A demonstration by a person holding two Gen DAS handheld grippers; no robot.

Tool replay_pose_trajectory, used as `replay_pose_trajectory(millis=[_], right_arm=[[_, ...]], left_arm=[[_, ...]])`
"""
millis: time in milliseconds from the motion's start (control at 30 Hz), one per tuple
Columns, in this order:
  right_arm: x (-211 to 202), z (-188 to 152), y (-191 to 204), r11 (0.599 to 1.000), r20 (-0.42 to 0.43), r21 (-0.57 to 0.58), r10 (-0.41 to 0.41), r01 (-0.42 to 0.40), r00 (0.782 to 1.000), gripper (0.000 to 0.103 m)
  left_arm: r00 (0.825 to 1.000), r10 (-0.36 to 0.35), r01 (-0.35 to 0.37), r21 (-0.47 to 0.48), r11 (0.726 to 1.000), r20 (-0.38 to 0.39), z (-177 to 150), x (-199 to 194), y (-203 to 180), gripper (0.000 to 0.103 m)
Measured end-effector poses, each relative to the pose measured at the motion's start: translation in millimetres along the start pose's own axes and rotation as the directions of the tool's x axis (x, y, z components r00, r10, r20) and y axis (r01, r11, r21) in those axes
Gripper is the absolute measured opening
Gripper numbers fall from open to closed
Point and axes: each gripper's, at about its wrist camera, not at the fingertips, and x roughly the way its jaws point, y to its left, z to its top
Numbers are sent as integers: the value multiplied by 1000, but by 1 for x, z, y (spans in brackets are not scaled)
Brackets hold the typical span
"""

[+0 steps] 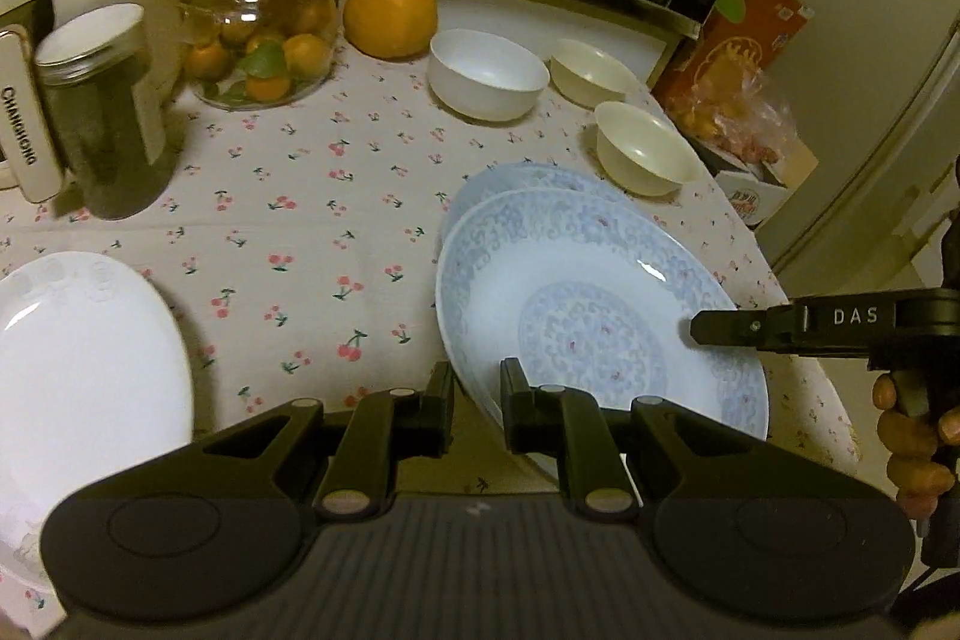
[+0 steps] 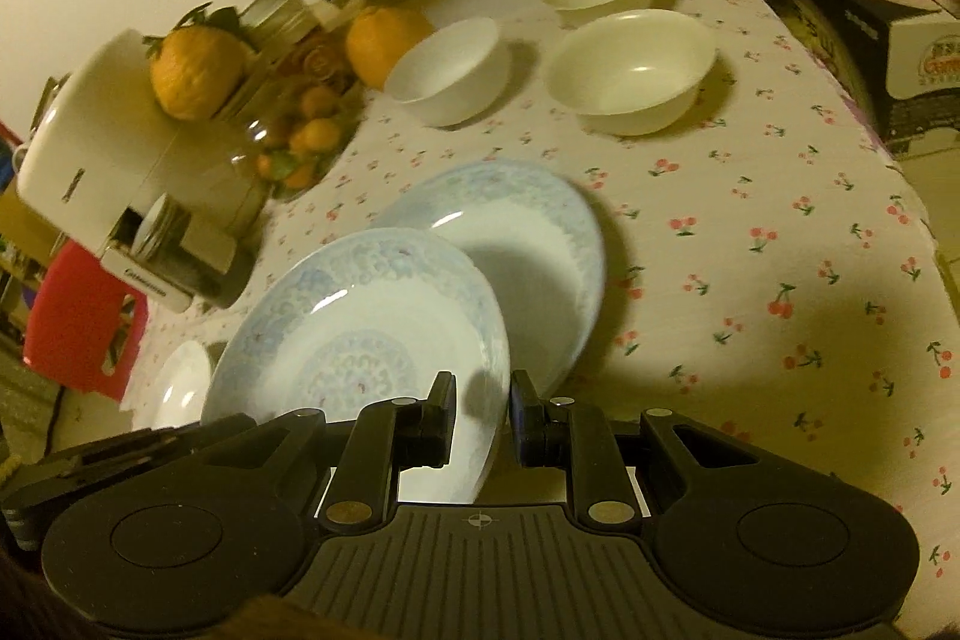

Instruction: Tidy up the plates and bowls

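We carry the round blue-patterned porcelain plate (image 1: 600, 316) above the desk (image 1: 288, 232) with its cherry-print cloth, over a second similar plate (image 2: 528, 232). The left hand-held gripper (image 1: 478, 403) and the right hand-held gripper (image 2: 482, 415) each pinch its thin rim. If one side tilts or slips, the plate can knock the lower one or the cream bowl (image 1: 642, 148) nearby.
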Motion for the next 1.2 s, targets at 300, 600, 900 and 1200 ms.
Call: replay_pose_trajectory(millis=[300,600,900,1200], right_arm=[[3,10,-10,1000,14,18,-20,19,1000,19],[7,19,-11,998,40,24,-52,51,998,19],[15,26,-11,996,58,31,-85,84,995,19],[22,30,-10,994,73,29,-109,107,991,19]], left_arm=[[1000,14,-14,2,1000,-23,5,15,-8,14],[999,40,-40,10,999,-20,10,25,-15,14],[996,84,-84,1,997,-24,18,36,-21,14],[990,140,-140,18,990,-24,23,46,-26,15]])
